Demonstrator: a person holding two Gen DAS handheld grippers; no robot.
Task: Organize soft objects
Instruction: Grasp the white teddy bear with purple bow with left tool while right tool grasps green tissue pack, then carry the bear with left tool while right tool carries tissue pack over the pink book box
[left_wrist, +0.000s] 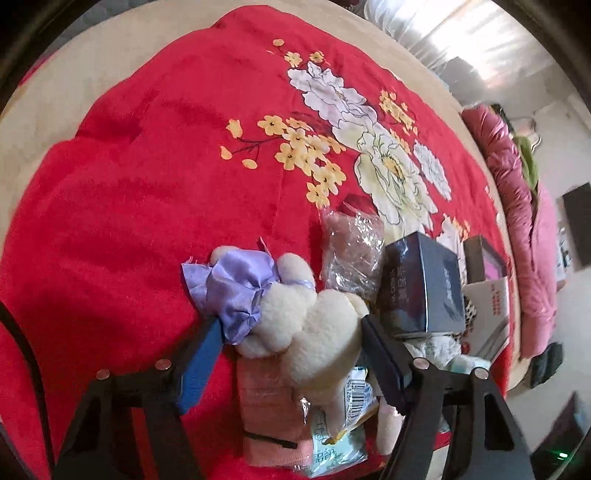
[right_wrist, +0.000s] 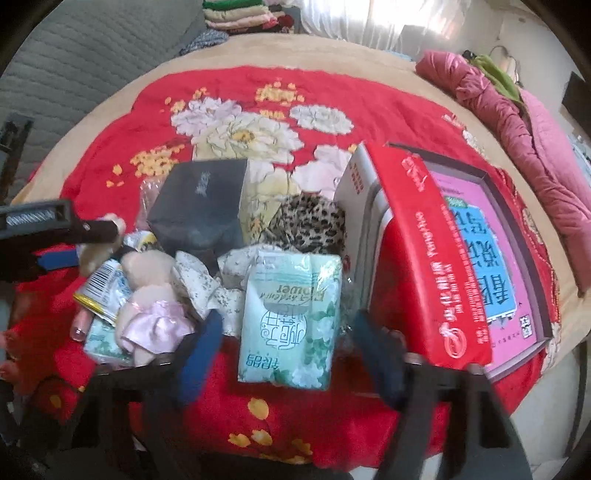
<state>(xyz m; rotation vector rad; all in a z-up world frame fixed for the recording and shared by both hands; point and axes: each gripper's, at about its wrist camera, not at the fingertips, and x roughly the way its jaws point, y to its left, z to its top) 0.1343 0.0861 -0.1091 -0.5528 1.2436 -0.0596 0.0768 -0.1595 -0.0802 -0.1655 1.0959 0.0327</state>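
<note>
A bed (right_wrist: 369, 64) with a tan cover is seen, overlaid by a red floral blanket (left_wrist: 129, 184). Clustered toward the blanket's near edge are a cream plush toy in a lilac dress (left_wrist: 295, 314), a dark box (right_wrist: 199, 206), a leopard-print cloth (right_wrist: 314, 221), a green-and-white tissue pack (right_wrist: 291, 321) and a red carton (right_wrist: 436, 266). A crumpled pink quilt (right_wrist: 517, 122) lies along the right edge.

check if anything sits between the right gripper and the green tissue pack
Nothing visible does. The green tissue pack lies straight ahead of the right gripper, its near half already between the open fingers. The pads are not pressing on it. The red box stands beside it, off the path.
</note>
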